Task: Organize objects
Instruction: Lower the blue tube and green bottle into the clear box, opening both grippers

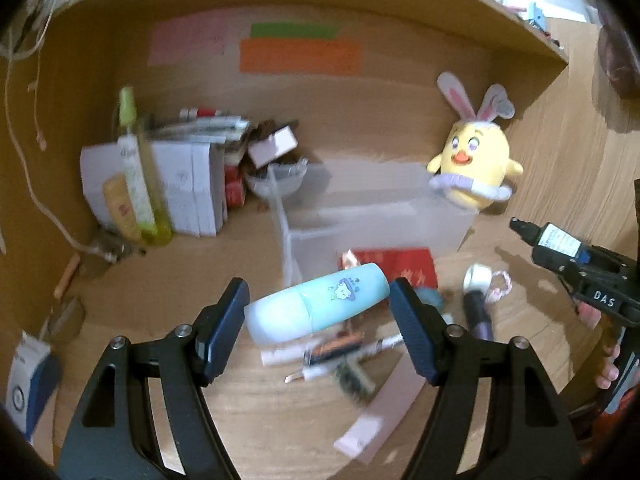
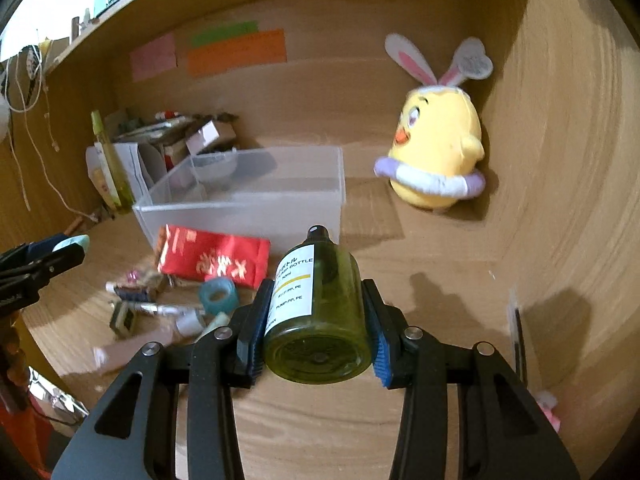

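Right wrist view: my right gripper [image 2: 316,320] clamps a green bottle [image 2: 320,312] above the desk, short of the bin [image 2: 244,204]. My left gripper [image 1: 318,312] gapes around a teal tube [image 1: 320,306]. Next, I judge: carry the bottle over the bin, then release.

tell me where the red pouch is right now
In the right wrist view the red pouch lies flat on the wooden desk, left of centre, just in front of the clear plastic bin and behind the teal tape roll.

small clutter [image 1: 340,356] on the desk is motion-blurred beyond naming. pink box [image 1: 380,412] smeared. bottle [image 2: 318,312] label partly hidden by a finger [image 2: 256,320].
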